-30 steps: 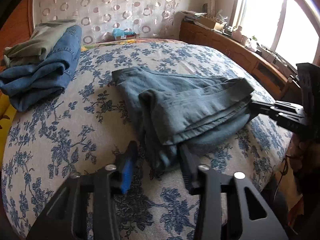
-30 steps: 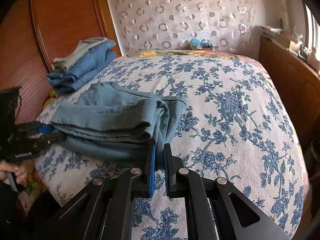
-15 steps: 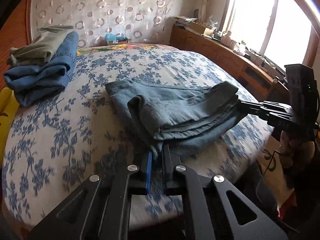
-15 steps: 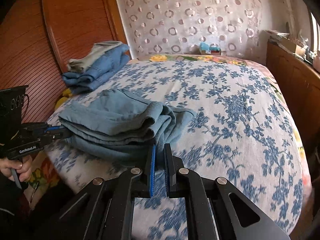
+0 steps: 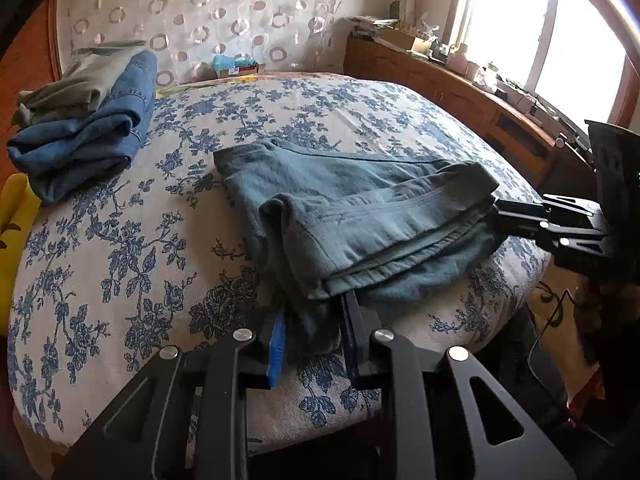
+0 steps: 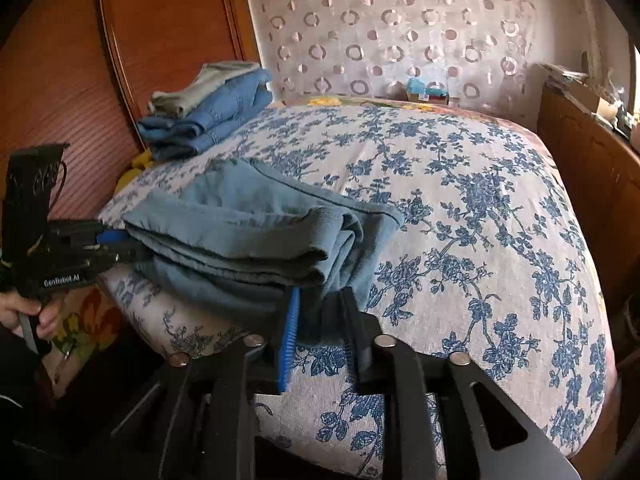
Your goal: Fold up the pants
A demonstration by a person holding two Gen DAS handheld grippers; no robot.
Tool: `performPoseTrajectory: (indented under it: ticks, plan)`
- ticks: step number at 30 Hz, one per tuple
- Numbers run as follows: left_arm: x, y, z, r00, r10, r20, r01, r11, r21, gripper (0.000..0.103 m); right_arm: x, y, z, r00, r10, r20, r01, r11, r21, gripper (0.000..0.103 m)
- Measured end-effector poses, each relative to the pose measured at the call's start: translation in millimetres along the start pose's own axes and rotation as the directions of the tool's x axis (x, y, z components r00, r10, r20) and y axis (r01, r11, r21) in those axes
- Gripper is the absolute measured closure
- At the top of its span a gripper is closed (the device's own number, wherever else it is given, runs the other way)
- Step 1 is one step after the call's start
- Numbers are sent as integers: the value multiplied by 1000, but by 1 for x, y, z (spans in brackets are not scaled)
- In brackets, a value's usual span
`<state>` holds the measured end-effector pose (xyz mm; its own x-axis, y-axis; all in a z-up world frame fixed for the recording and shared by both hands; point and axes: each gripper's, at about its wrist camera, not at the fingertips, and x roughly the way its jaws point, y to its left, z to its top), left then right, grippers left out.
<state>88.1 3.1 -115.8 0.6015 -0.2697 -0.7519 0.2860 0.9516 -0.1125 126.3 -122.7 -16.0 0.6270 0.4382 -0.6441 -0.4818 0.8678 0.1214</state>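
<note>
I have the folded teal pants (image 5: 360, 216) lying on the bed (image 5: 120, 240), in the centre of the left wrist view and at centre left of the right wrist view, close to the bed's near edge. They are stacked in several layers, with one bundled corner drooping toward each camera.

My left gripper (image 5: 312, 340) sits at the bottom centre of its own view. Its fingers have just been opening from a closed pinch and now stand a little apart, with a dark fold of the pants hanging between them; the blue pad (image 5: 278, 348) on the left finger looks to be just off the cloth, though I cannot tell for certain whether either pad is touching it.

My right gripper (image 6: 320, 332) is at the bottom centre of its view and has likewise just been opening. Its fingers are parted slightly around the pants' near corner, the blue ribbed pad (image 6: 290, 332) beside the fabric; I cannot tell if it presses on it.

Each gripper shows in the other's view at the opposite end of the pants, and a hand (image 6: 28, 316) grips the left one's handle at lower left.

A pile of folded clothes (image 5: 80, 120), denim under olive, rests in the upper left, well apart from the pants.
</note>
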Motion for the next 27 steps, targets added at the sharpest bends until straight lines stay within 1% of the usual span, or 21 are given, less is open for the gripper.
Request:
performPoseTrajectory:
  ticks: [4, 9, 12, 15, 18, 23, 27]
  plan:
    - [-3, 2, 6, 1000, -2, 12, 2, 1000, -3, 78, 7, 8, 4, 999, -26, -34, 24, 998, -66, 72]
    - [-2, 2, 16, 1000, 2, 18, -2, 1000, 4, 78, 13, 8, 12, 999, -35, -39, 33, 997, -70, 72]
    - [0, 5, 23, 1000, -7, 25, 8, 1000, -7, 78, 18, 8, 17, 998, -51, -40, 48, 996, -80, 72]
    - [0, 9, 31, 999, -17, 33, 18, 999, -29, 78, 25, 6, 27, 997, -67, -38, 64, 994, -92, 72]
    - [1, 11, 38, 999, -14, 39, 15, 999, -30, 78, 29, 3, 39, 997, -67, -27, 64, 993, -96, 72]
    - [4, 16, 48, 999, 9, 47, -8, 999, -34, 78, 45, -9, 56, 998, -64, -19, 63, 996, -59, 71]
    - [15, 26, 53, 999, 28, 37, -26, 998, -57, 78, 56, -19, 62, 996, -94, -3, 94, 996, 6, 71]
